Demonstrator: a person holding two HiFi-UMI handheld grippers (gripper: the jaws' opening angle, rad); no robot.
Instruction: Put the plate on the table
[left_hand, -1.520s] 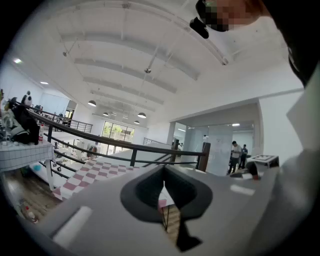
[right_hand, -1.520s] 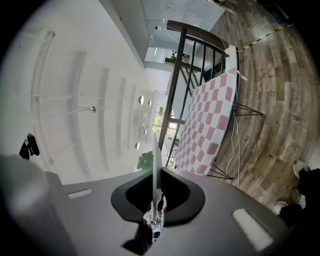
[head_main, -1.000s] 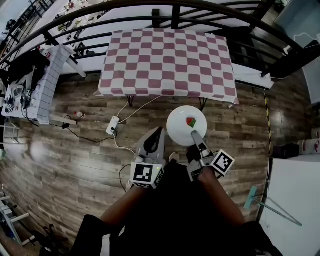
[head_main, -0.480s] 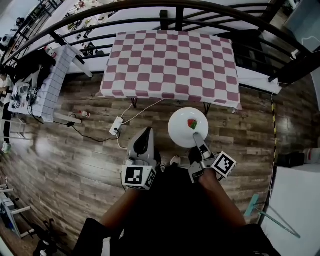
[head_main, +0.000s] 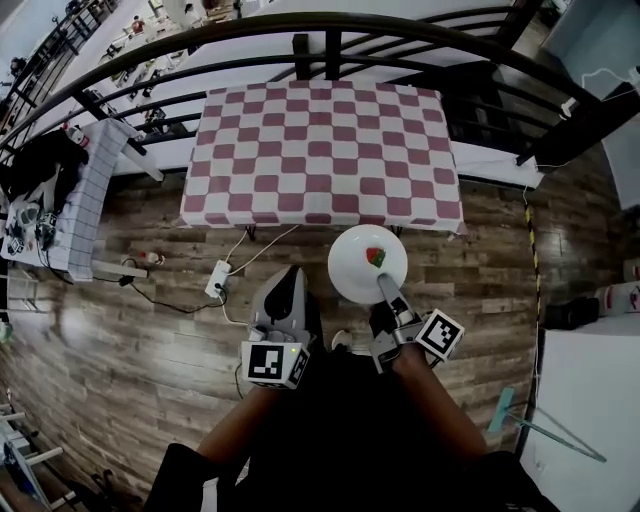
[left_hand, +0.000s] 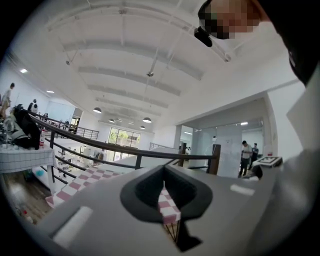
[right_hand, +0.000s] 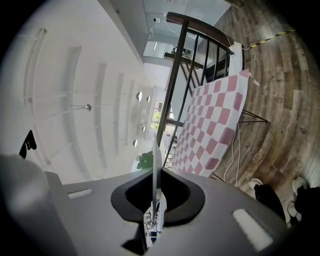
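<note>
head view puts the plate (head_main: 367, 263) in the air over the wooden floor (head_main: 150, 330), just short of the near edge of the checkered table (head_main: 320, 150) and not yet above it. it is a round, plain white dish with a smooth face, held roughly level. 1 small red and green thing (head_main: 376, 256) sits on it near the middle; you cannot tell whether that is loose or printed on.

judge the plate as stiff, smooth at the rim and likely breakable. held by 1 edge only, its weight levers against the pads, so take the rim deep between them and carry it flat. a tilt could let it slip, or send anything loose sliding off.

your right gripper (head_main: 385, 285) has the near rim. its own view shows the plate edge-on as a thin pale line, with the jaws narrowed onto it from both sides.

your left gripper (head_main: 288, 285) hangs beside it over the floor. its jaws are drawn together to a slit, with nothing in them.
</note>
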